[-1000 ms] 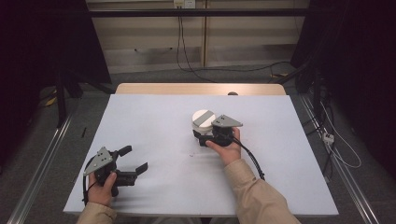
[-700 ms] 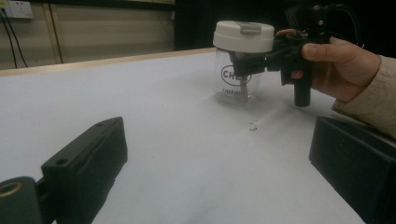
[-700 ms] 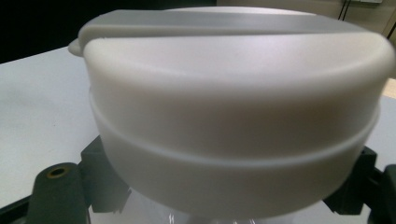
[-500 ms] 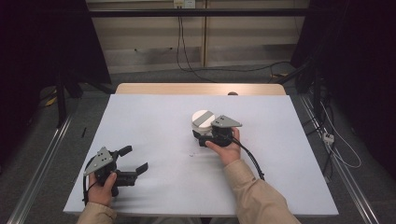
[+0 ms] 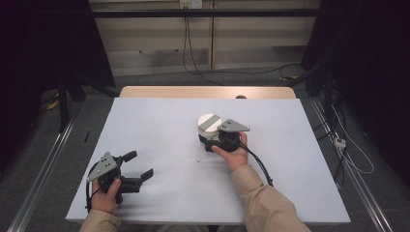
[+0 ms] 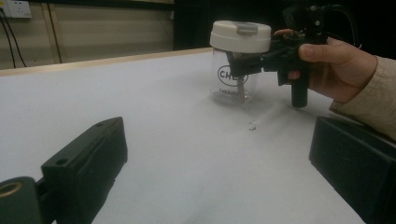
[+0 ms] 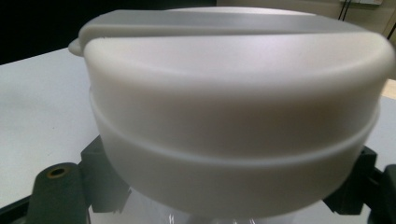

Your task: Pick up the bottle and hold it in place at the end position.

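A clear jar with a white lid (image 5: 209, 122) stands upright at the middle of the white table (image 5: 300, 179); black lettering shows on its glass (image 6: 232, 77). My right gripper (image 5: 207, 137) reaches in from the jar's near right side, its jaws shut on the glass body just under the lid (image 7: 233, 116). From the left gripper view, that right gripper (image 6: 243, 65) holds the jar level while it rests on the table. My left gripper (image 5: 141, 164) lies near the front left corner, open, with nothing between its fingers (image 6: 88, 158).
A small speck (image 5: 197, 161) lies on the table just in front of the jar. The right gripper's cable (image 5: 258, 164) trails along the sleeve. A wooden strip (image 5: 193, 92) edges the table's far side, with dark floor and rails around.
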Demonstrator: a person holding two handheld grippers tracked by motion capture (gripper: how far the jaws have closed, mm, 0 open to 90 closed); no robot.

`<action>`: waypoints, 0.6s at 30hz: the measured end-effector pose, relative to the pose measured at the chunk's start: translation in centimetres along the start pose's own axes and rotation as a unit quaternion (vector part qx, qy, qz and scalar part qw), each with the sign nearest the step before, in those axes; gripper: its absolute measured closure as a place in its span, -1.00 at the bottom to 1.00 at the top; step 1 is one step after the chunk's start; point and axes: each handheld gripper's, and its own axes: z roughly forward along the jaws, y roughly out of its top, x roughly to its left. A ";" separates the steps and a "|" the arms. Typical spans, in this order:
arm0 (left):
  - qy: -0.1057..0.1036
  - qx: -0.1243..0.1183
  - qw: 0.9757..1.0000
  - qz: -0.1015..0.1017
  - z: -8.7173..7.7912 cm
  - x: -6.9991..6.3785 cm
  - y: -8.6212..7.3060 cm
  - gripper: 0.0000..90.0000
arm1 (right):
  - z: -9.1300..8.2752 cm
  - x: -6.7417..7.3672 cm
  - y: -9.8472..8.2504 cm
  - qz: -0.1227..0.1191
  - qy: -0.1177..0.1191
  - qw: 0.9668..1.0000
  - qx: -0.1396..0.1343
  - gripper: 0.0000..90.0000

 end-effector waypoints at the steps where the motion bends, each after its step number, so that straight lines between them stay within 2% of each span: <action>1: 0.000 0.000 1.000 0.000 0.0 0.0 0.0 -0.91 | 0.0 0.0 0.0 -0.001 0.000 1.000 0.000 -0.59; 14: 0.000 0.000 1.000 0.000 0.1 -0.1 0.0 -0.91 | -0.1 0.3 -0.1 -0.013 -0.001 1.000 0.001 -0.59; 18: 0.002 0.000 1.000 -0.003 0.1 -0.1 0.1 -0.91 | -0.3 0.2 -0.2 -0.008 -0.001 1.000 0.002 -0.59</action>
